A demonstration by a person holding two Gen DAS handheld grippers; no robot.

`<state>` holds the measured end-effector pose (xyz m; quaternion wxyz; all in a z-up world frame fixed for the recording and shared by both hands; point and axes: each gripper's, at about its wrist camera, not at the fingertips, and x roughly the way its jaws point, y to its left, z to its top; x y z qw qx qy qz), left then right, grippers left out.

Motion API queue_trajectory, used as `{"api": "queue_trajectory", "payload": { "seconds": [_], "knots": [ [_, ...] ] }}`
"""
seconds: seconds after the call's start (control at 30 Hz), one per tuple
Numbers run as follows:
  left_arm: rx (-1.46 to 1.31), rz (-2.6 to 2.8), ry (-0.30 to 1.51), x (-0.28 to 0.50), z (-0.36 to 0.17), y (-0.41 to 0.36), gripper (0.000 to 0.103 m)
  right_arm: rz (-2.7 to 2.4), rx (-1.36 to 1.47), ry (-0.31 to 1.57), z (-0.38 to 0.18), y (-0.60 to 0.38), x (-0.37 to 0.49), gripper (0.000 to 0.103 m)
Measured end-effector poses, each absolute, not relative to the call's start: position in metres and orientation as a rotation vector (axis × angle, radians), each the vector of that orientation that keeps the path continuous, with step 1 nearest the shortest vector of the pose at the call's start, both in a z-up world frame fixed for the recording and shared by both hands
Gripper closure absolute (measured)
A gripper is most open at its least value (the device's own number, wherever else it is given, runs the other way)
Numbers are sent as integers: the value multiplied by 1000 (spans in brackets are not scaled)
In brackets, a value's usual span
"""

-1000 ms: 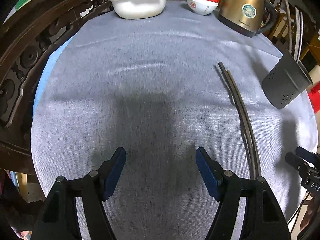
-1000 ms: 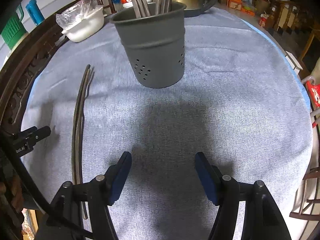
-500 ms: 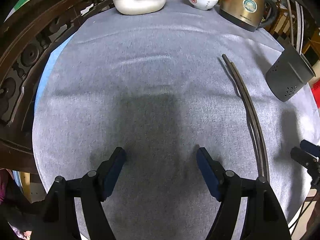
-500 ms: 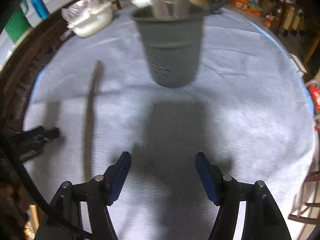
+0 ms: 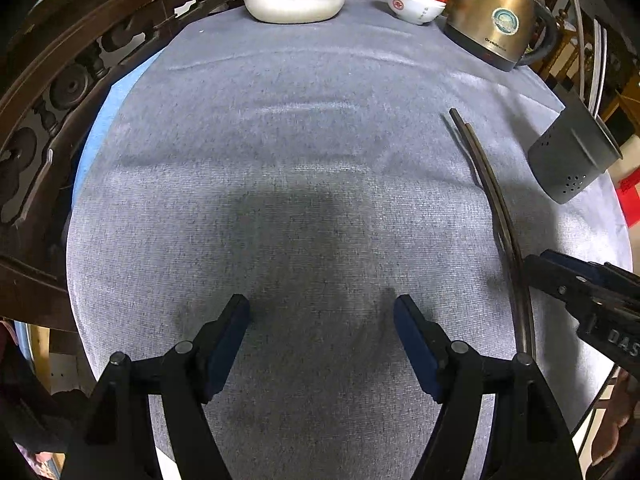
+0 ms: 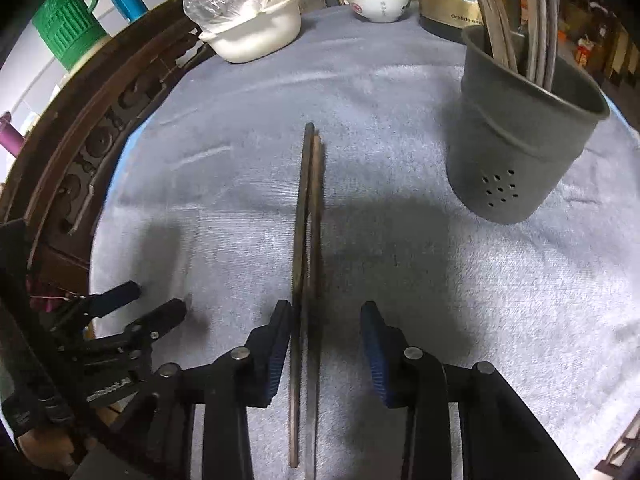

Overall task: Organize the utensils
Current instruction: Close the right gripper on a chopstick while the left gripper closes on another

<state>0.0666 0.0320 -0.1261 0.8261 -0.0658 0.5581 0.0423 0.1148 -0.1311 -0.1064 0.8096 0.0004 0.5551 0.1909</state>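
While several utensils already stand in the holder [image 6: 524, 132], the right gripper [image 6: 325, 344], jaws spread, straddles two chopsticks [image 6: 308, 216] left to collect.

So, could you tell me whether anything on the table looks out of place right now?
Only the pair of chopsticks: they lie loose on the grey cloth while other utensils stand in the grey holder. The open right tool straddles their near ends. Nothing looks spilled or damaged.
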Motion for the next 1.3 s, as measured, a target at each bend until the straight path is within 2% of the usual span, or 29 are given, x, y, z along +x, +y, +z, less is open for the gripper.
{"api": "queue_trajectory", "payload": {
  "seconds": [0.27,0.33,0.77,0.8,0.87,0.9,0.93,0.97,1.1,1.3],
  "knots": [
    [-158,79,1192,70,-127,32,28,399,-68,1210,-114,-125,127,80],
    [-162,71,1197,72,-127,31,28,392,-79,1219,-114,-126,128,93],
    [-128,-43,1227,129,-106,-41,28,380,17,1252,-119,-174,124,95],
    [-110,-47,1237,131,-110,-45,30,385,24,1251,-119,-175,124,95],
    [-110,-82,1256,136,-117,-53,59,391,26,1255,-119,-179,124,95],
    [-116,-125,1269,138,-117,-54,66,393,20,1257,-119,-183,123,95],
    [-110,-146,1292,138,-117,-57,92,394,18,1258,-119,-185,123,95],
    [-84,-134,1321,137,-118,-58,97,393,18,1260,-119,-189,122,95],
    [-31,-173,1328,121,-114,-45,97,389,15,1273,-116,-201,115,95],
    [-113,-206,1381,110,-105,-11,94,413,27,1301,-116,-206,117,93]
  ]
}}
